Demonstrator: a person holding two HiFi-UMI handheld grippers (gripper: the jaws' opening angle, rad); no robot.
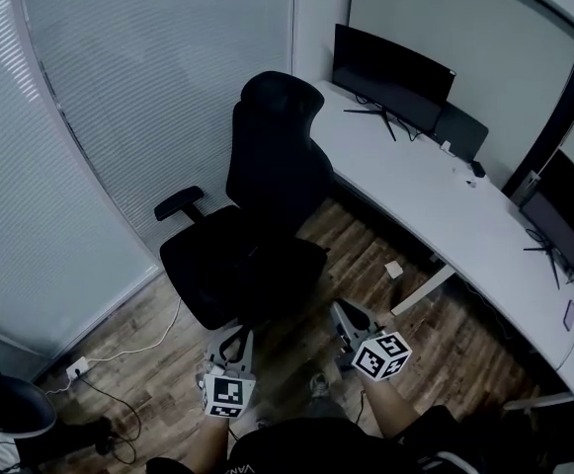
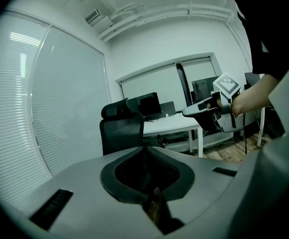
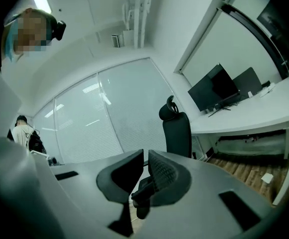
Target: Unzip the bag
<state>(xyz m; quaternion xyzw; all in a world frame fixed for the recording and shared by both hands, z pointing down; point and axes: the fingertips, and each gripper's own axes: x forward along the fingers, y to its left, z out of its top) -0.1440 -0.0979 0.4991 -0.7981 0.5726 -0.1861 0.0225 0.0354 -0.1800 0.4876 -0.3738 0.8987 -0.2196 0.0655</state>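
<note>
Office: wood floor [image 1: 158,339], white surface [image 1: 420,200] with monitor [image 1: 390,77]. Black chair [image 1: 267,196] ahead of fingers. Left gripper [image 1: 235,340] fingers closed together, nothing held; right gripper [image 1: 350,316] likewise. Bin [image 1: 10,410] left of fingers, contents unclear. Bag: cannot locate.
</note>
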